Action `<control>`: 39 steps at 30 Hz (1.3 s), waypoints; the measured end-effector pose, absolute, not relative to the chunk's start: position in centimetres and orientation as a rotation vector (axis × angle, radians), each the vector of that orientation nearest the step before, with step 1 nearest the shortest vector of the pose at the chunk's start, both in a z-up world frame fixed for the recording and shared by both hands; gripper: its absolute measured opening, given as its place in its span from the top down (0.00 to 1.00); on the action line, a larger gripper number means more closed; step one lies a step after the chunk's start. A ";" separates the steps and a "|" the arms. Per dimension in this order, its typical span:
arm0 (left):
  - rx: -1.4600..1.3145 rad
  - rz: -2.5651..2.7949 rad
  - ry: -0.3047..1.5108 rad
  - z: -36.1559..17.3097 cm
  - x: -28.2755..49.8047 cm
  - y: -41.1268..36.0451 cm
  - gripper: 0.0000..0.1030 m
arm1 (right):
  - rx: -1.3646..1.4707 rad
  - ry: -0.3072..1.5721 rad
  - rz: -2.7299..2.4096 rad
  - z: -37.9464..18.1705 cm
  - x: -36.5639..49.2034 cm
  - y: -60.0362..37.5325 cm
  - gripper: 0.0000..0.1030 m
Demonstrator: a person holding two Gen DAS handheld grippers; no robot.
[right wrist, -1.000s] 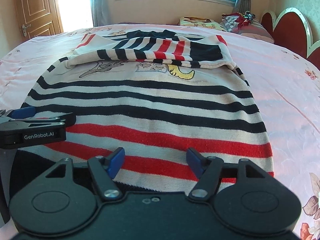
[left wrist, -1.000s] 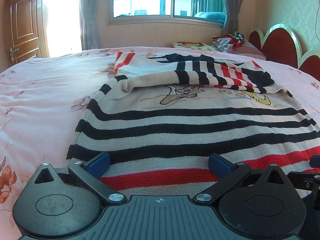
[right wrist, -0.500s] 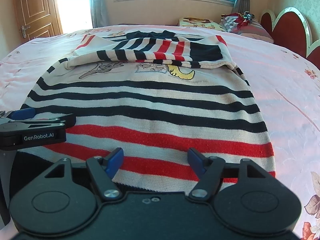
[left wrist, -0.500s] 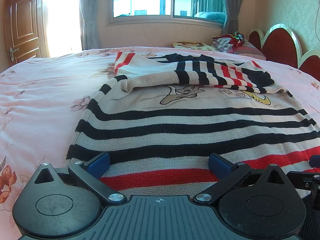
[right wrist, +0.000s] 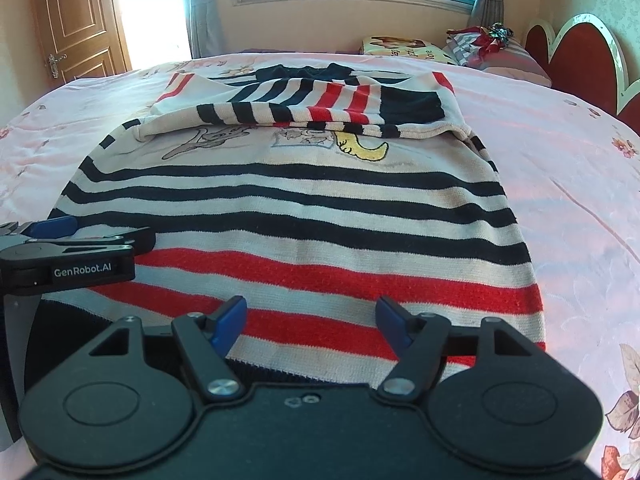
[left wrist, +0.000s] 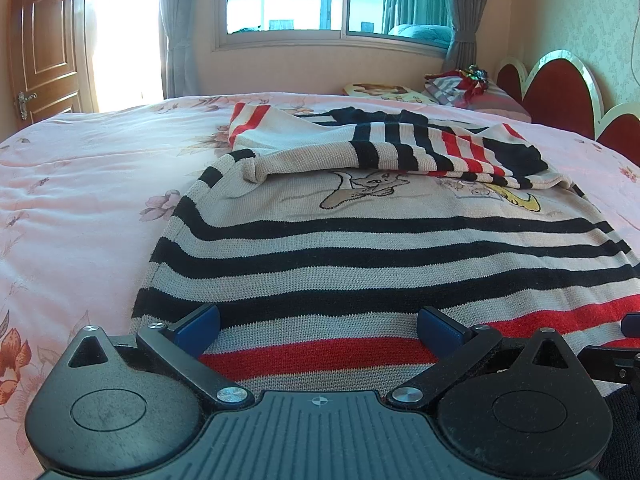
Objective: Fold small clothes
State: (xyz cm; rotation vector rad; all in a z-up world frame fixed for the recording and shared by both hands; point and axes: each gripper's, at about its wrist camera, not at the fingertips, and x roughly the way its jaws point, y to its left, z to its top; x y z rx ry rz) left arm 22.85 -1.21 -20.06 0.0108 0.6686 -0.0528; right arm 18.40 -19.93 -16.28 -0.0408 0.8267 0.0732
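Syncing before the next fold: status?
Left gripper and right gripper open, over near hem. Sweater flat on bed, sleeves folded across chest. Nothing in the way.

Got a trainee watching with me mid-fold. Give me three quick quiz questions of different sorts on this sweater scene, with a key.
1. True or false: the striped sweater lies on the pink floral bedspread with both sleeves folded across its chest.
2. Which colour is the stripe directly between the left gripper fingertips: A red, B yellow, C green?
3. Fill in: the right gripper sits at the sweater's near hem with its jaws ____.

Key: 1 true; 2 A; 3 open
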 end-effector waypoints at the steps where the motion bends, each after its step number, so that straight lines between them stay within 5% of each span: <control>1: 0.014 -0.052 0.670 -20.1 22.8 -1.2 0.00 | -0.043 0.826 0.076 -16.3 18.4 -19.9 0.32; 28: 0.072 -0.053 0.934 -16.4 14.9 2.6 0.00 | -0.101 0.862 0.093 -14.7 14.0 -22.1 0.28; 39: -0.144 -0.071 0.977 -18.2 13.6 5.3 0.02 | -0.087 0.886 -0.065 -14.6 11.1 -26.1 0.28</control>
